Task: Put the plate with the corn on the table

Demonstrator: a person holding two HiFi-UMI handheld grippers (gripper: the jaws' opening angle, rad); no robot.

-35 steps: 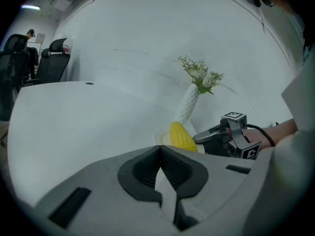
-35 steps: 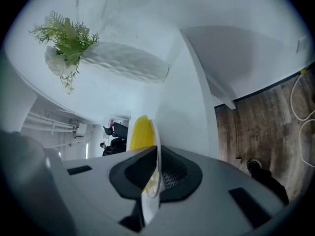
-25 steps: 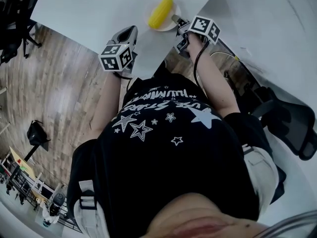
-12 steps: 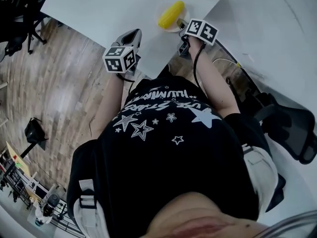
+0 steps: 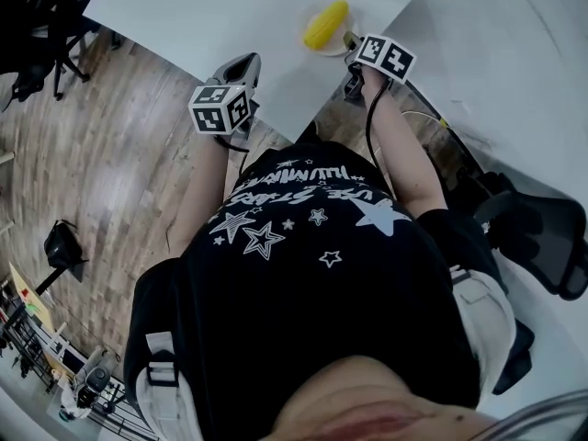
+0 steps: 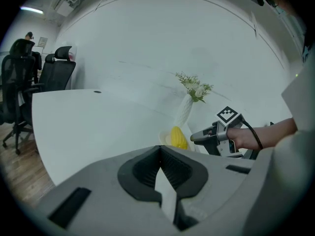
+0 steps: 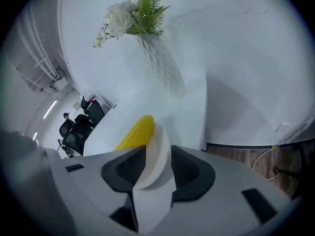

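A yellow corn cob (image 5: 326, 24) lies on a small cream plate (image 5: 333, 49), which rests on the white table (image 5: 184, 16) near its right corner. My right gripper (image 5: 350, 40) is at the plate's near rim. In the right gripper view the plate's rim (image 7: 155, 151) stands between the jaws, which are opening, with a gap beside the right pad; the corn (image 7: 135, 132) lies just beyond. My left gripper (image 5: 246, 61) hovers over the table's front edge, left of the plate, shut on nothing. From the left gripper view the corn (image 6: 178, 136) and the right gripper (image 6: 194, 137) appear ahead.
A white vase with flowers (image 7: 162, 65) stands on the table just behind the plate. A second white table (image 5: 514, 53) adjoins at the right. Black office chairs (image 6: 56, 73) stand at the far side, another chair (image 5: 542, 237) is at my right, and the wooden floor (image 5: 110, 182) lies below.
The plate with the corn and my right gripper have shifted a little to the right in the head view. The left gripper has stayed nearly where it was.
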